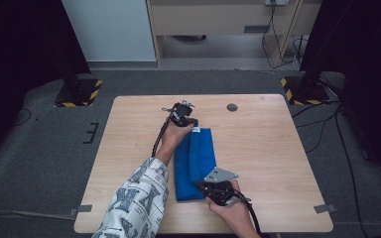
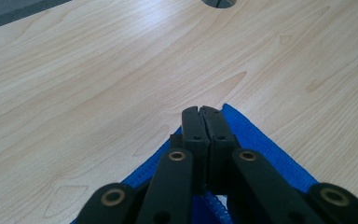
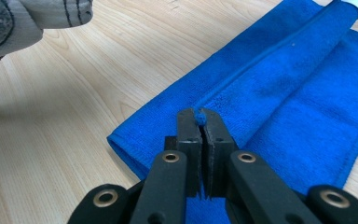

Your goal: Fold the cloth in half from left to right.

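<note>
A blue towel lies folded lengthwise on the counter; left claw and right claw each pinch an end, the fold unfinished.

I see a light wooden desk with a round cable hole near its far edge, standing on grey carpet. Black curtains hang at both sides. Two stand bases with yellow-black tape sit beyond the far corners. Behind are a white panel and a wooden cabinet with cables hanging.
</note>
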Demonstrator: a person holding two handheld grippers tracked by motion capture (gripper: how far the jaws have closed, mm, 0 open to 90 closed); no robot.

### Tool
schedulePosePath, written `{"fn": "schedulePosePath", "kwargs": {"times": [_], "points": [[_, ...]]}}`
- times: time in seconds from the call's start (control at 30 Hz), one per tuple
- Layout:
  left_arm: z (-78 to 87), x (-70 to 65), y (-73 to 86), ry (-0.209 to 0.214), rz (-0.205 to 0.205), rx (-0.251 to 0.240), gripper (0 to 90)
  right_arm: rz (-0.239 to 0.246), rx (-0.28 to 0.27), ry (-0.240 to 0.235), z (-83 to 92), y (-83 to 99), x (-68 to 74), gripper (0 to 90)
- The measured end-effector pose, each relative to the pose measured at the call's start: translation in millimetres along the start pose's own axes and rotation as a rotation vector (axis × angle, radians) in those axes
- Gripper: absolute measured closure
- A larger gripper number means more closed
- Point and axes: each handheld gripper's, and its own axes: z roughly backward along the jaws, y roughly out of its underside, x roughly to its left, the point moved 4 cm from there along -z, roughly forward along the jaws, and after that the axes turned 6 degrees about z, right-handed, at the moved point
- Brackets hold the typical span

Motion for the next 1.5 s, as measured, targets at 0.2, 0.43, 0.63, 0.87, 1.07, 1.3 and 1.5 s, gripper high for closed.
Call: {"fn": "schedulePosePath", "kwargs": {"times": [0.2,0.43,0.63,0.87,1.07,1.3,1.5], "points": [[-4.5,-3.1,1.1,0.013,0.005,0.002,89.2,-0.007,0.003,0.013,5.0,3.0,-3.3,87.7],[-7.0,-9.5,0.8,0.02,-0.002,0.007,89.2,-0.02,0.012,0.018,8.5,8.5,-3.8,87.3],[-10.6,-8.8,3.1,0.019,-0.003,0.027,89.1,-0.025,0.025,0.014,8.0,11.2,-4.7,86.7],[-10.7,-13.9,2.0,0.039,-0.002,0.017,89.0,-0.026,0.038,0.012,7.5,14.1,-5.5,86.3],[-14.1,-16.5,2.4,0.036,0.003,0.031,88.9,-0.032,0.042,0.014,10.8,16.3,-6.6,84.8],[-18.0,-18.3,4.1,0.056,0.041,0.029,81.5,-0.087,0.097,0.039,10.9,25.5,-14.8,67.7],[-14.1,-24.0,1.5,0.069,0.035,-0.002,69.3,-0.121,0.164,0.035,10.0,37.9,-19.3,57.0]]}}
